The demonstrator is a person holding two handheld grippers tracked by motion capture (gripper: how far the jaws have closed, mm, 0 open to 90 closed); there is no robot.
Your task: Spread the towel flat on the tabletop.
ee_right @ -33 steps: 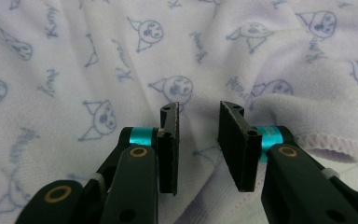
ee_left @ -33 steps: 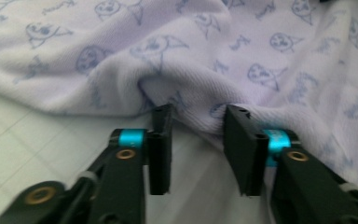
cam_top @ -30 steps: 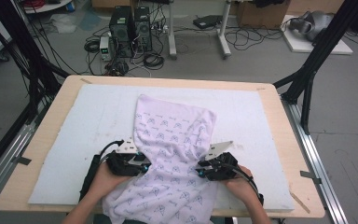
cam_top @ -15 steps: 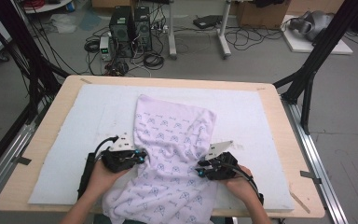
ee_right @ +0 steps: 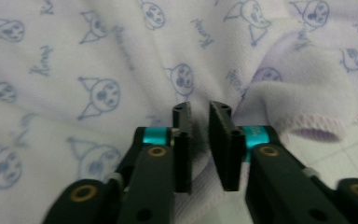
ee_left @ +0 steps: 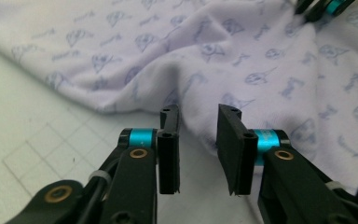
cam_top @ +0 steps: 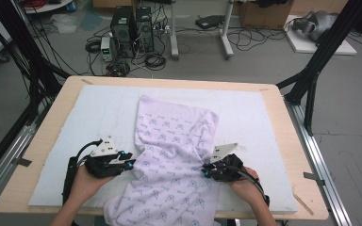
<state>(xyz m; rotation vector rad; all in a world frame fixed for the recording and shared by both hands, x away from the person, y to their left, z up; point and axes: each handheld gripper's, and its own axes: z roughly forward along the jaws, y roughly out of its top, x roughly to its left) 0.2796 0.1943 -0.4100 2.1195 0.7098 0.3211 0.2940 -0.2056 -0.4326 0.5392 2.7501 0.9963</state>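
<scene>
A: Entry. Where is the cloth (cam_top: 176, 155), and why is it laid that way?

B: It lies spread down the middle of the mat (cam_top: 264, 122), and its near end hangs over the mat's near edge. My reading is that it is laid flat so both side edges can be reached at once.

A: Left gripper (cam_top: 130, 161)?

B: It is over the near-left part of the mat, at the cloth's left edge. Its jaws have just been opening and stand apart with a clear gap. A fold of cloth sits just beyond the tips, but nothing is gripped.

A: Right gripper (cam_top: 206, 170)?

B: It is over the near-right part of the mat, at the cloth's right edge. Its jaws have just been closing to a narrow slit, and the cloth is bunched into it. I judge it pinched. The hemmed edge curls just beside the jaws.

A: Why opposite sides?

B: Probably to lift or fold the cloth evenly.

A: Counts?

B: One cloth, one mat, two grippers with two jaws each, and two hands.
</scene>
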